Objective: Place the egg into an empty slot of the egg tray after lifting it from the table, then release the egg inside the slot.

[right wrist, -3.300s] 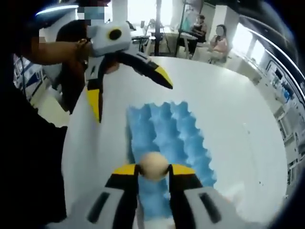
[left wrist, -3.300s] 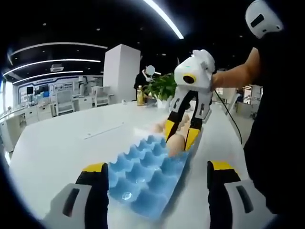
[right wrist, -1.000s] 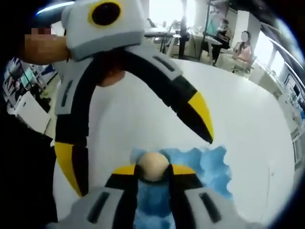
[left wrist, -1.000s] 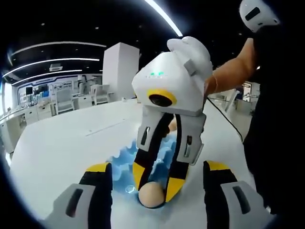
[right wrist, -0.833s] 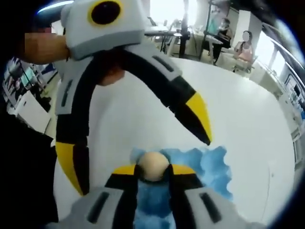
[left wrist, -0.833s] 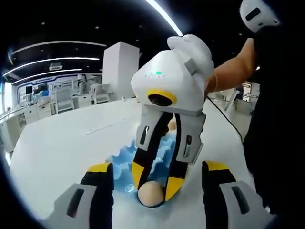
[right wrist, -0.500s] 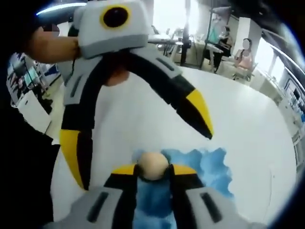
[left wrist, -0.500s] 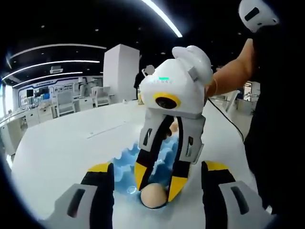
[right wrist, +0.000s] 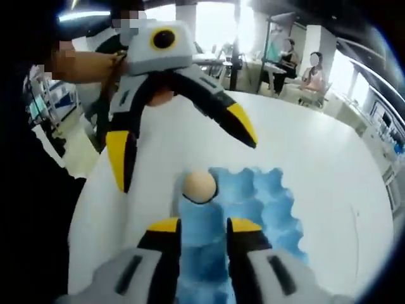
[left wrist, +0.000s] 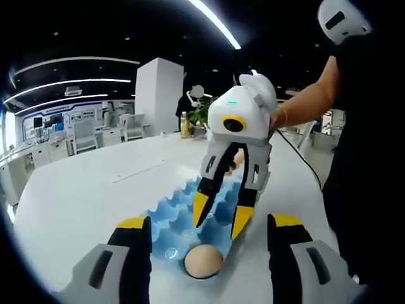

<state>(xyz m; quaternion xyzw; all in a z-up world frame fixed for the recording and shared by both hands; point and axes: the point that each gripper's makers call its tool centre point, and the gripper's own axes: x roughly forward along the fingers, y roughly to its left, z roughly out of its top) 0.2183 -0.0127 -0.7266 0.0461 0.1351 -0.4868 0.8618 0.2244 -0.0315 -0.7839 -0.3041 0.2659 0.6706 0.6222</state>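
Both grippers' jaws gape, holding nothing: right gripper (left wrist: 220,218) hovers above the pale tan egg (right wrist: 199,187) seated in a corner slot of the blue moulded egg tray (right wrist: 259,209); left gripper (right wrist: 183,152) spread wide; no legible writing

White square pillar (left wrist: 159,95) stands beyond the table's far edge. Green potted plant (left wrist: 201,114) and a yellow bottle (left wrist: 185,128) sit beside it. Seated people (right wrist: 311,75) occupy background desks.
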